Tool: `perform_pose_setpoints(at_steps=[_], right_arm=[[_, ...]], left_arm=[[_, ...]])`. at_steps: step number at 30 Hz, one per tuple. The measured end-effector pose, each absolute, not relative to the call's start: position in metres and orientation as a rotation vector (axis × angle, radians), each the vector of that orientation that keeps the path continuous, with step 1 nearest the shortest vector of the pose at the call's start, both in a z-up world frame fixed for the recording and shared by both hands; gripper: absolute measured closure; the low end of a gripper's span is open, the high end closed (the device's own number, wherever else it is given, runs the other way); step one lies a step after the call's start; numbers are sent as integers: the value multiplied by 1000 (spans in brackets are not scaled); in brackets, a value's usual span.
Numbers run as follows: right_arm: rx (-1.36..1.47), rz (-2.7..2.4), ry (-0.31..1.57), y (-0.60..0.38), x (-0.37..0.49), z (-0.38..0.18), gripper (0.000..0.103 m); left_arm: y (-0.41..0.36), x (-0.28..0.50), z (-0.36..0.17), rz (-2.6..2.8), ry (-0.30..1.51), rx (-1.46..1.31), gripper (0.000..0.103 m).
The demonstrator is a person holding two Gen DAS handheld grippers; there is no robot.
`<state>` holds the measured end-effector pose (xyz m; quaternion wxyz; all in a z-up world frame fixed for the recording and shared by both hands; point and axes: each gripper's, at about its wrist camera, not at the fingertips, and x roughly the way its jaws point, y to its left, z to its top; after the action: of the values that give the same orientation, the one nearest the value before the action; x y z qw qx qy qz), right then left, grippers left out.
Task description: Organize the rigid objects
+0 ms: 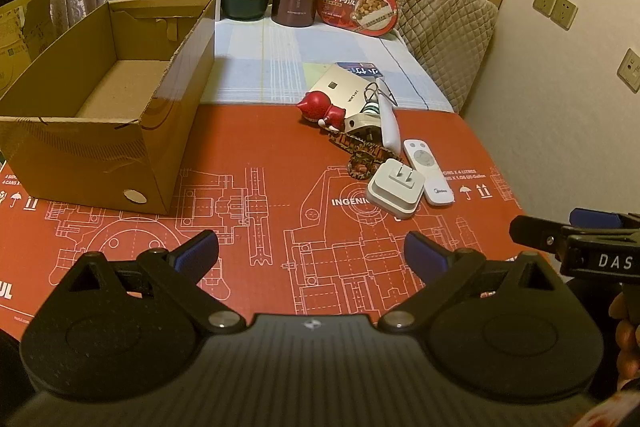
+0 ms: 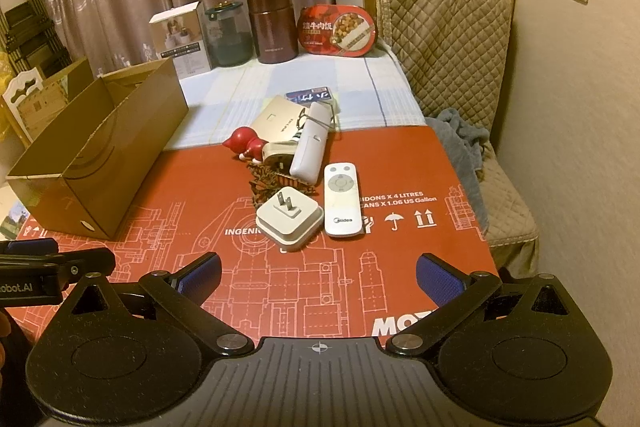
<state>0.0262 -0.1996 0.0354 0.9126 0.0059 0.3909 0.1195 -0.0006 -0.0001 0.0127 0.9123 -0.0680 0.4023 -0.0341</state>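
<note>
Jaws gape wide and empty on both the left gripper and right gripper, so sorting seems unstarted: next, reach for the nearby plug adapter and carry it left to the empty cardboard box.

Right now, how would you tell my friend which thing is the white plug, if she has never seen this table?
Find the big red mat beside the open cardboard box. A small heap of things lies on the mat; at its near edge sits the white plug, touching the white remote on its right. It is the only square block, with two metal prongs sticking up.
</note>
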Motion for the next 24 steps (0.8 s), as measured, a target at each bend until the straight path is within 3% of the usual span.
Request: perform_pose_setpoints(at_steps=[24], right_arm=[[0, 221, 802, -209, 36, 28, 2]], left_arm=[[-5, 12, 8, -152, 833, -138, 8]])
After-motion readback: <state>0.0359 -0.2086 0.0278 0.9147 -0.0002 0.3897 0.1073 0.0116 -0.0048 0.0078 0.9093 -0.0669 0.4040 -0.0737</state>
